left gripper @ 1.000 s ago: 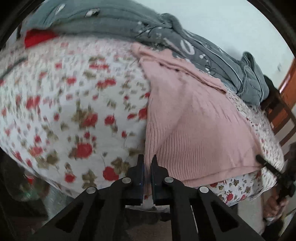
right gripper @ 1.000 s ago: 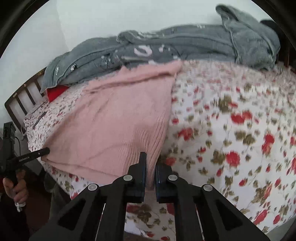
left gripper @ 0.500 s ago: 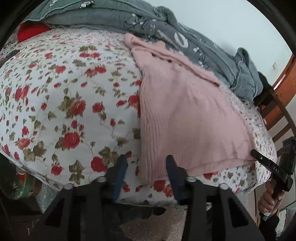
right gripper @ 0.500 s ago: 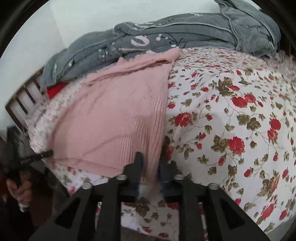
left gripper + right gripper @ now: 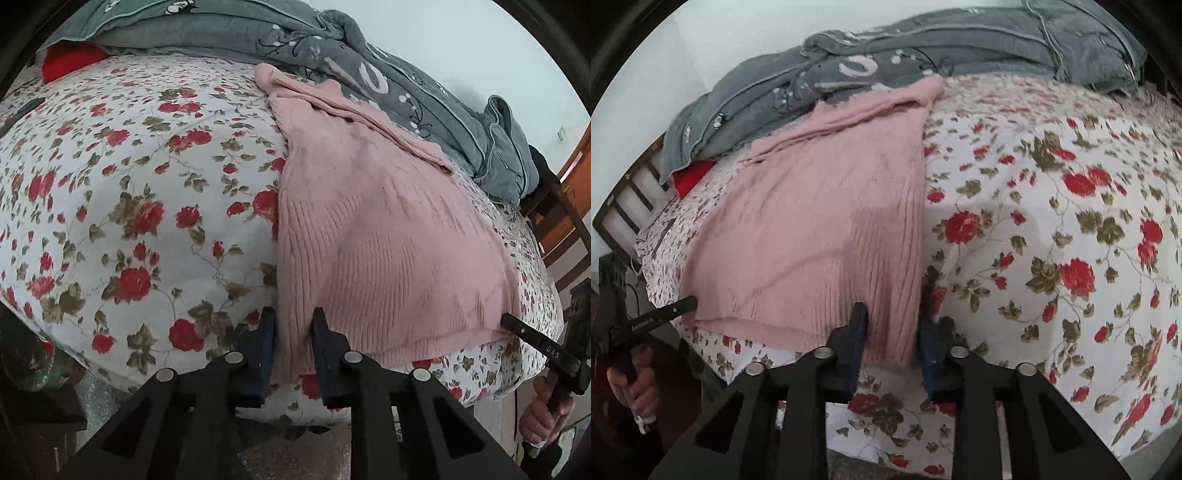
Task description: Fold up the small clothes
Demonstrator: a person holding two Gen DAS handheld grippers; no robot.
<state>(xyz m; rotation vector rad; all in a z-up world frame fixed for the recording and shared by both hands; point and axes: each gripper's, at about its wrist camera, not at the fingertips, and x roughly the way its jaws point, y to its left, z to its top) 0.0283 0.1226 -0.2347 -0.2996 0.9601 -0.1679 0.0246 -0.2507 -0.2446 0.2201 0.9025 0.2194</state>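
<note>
A pink ribbed sweater (image 5: 388, 229) (image 5: 820, 229) lies flat on the floral bed sheet (image 5: 140, 192), its hem at the near edge of the bed. My left gripper (image 5: 293, 328) straddles the near-left hem corner. Its jaws are closing, with the knit between them and a gap still showing. My right gripper (image 5: 894, 328) straddles the near-right hem corner the same way, jaws closing around the fabric. Each view shows one of the other gripper's fingers (image 5: 524, 332) (image 5: 665, 312) at the opposite corner.
A rumpled grey quilt (image 5: 369, 70) (image 5: 923, 51) is piled along the far side, touching the sweater's top. A red item (image 5: 70, 62) peeks out beneath it. Dark wooden bed rails (image 5: 628, 195) (image 5: 565, 229) stand at the ends. A hand (image 5: 635, 387) holds the left gripper's handle.
A second ago both grippers were shut on the sweater's hem. Their jaws have come apart since; the left pair opened wide, then narrowed again. The sweater lies flatter on the bed.
</note>
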